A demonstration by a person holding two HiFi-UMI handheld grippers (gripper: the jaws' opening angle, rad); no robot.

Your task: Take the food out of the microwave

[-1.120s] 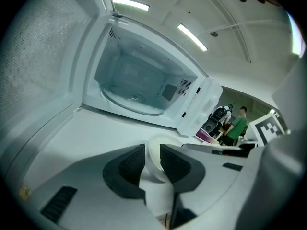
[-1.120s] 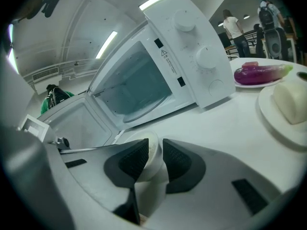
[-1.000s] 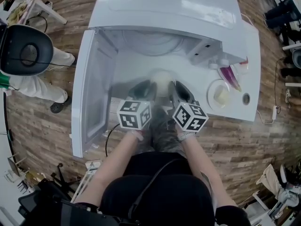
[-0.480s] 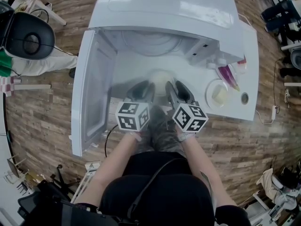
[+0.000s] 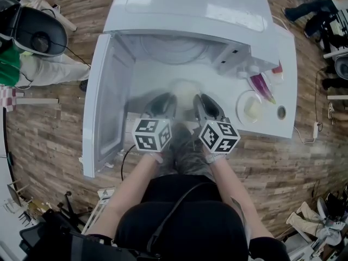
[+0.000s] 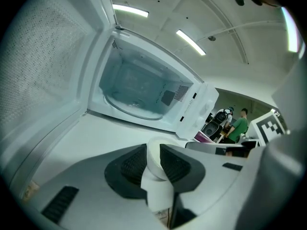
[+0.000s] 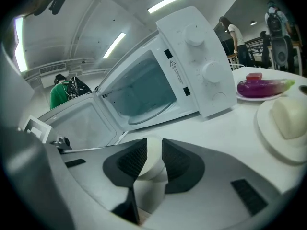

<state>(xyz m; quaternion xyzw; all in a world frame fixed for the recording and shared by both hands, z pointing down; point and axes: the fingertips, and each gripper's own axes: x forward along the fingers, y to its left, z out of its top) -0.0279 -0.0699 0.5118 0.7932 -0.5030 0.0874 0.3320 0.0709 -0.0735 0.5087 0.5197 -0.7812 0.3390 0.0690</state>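
Left gripper [image 6: 153,159] is clamped part-open on the left rim of the round white bowl [image 5: 186,90], right gripper [image 7: 154,159] has just been closing onto its right rim, presumably to keep it level, just nearside of the open white microwave [image 5: 190,10], whose cavity is empty.

White all over the microwave [image 5: 190,15], cavity included; fine dotted mesh across its open door [image 6: 43,66]. White again on the table [image 5: 152,86]. Warm brown wood planks, streaked light and dark, on the floor [image 5: 49,124]. Black-and-white square markers on the left gripper [image 6: 153,152] cube [image 5: 154,134]; dark grey ribbed pads [image 6: 133,164]. Creamy white on the dish [image 5: 186,90]. On a white plate [image 7: 273,133], a pale cream bun [image 7: 288,110]; beside it, glossy purple food [image 7: 261,87] with a red bit and a pale green tip. Black top [image 5: 179,222] and camouflage-mottled trousers [image 5: 187,156] on the person. Black on the chair [image 5: 41,34]; bright green on a garment [image 5: 6,69] at the edge.
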